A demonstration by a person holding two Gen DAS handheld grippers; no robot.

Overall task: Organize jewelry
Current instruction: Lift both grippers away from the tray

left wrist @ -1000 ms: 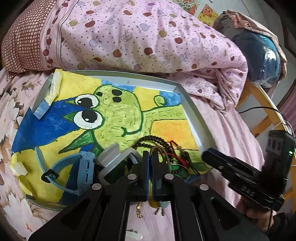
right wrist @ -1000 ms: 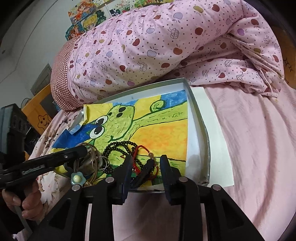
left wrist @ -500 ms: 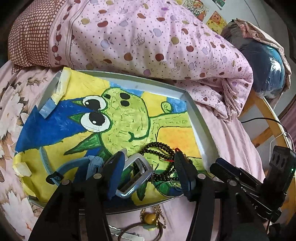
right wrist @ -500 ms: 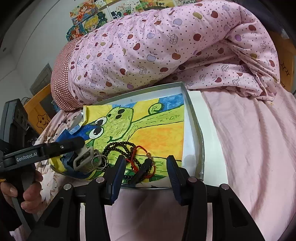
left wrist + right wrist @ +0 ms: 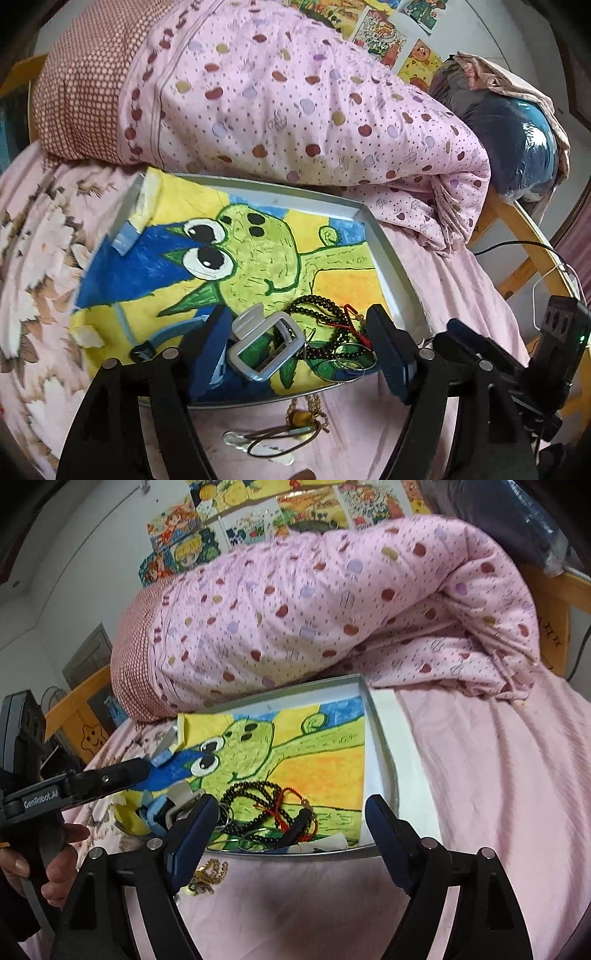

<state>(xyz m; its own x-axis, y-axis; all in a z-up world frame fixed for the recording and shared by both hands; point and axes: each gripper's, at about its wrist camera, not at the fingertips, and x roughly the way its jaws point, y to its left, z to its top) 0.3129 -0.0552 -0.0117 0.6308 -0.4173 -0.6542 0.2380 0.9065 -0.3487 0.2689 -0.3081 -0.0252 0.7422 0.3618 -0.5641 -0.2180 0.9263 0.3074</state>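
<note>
A metal tray (image 5: pixel 391 258) lined with a frog drawing lies on the bed and holds jewelry at its near edge: a grey hair claw (image 5: pixel 264 341), a dark bead necklace (image 5: pixel 325 306) with red cord, thin bangles (image 5: pixel 347 363) and a blue headband (image 5: pixel 162 336). A gold chain with a yellow bead (image 5: pixel 301 417) and a clear clip lie on the sheet just outside the tray. My left gripper (image 5: pixel 299 350) is open and empty above the tray's near edge. My right gripper (image 5: pixel 288 834) is open and empty; the tray (image 5: pixel 388 760), beads (image 5: pixel 255 794) and gold chain (image 5: pixel 208 873) show there.
A rolled pink spotted quilt (image 5: pixel 295 110) lies right behind the tray. A blue bundle (image 5: pixel 517 140) sits at the far right by the wooden bed frame (image 5: pixel 528 243). Pink sheet (image 5: pixel 498 775) spreads to the tray's right. Picture cards line the wall.
My left gripper opened from shut, let go of the jewelry and pulled back and up. My right gripper opened wider and drew back from the tray. The hair claw now rests in the tray.
</note>
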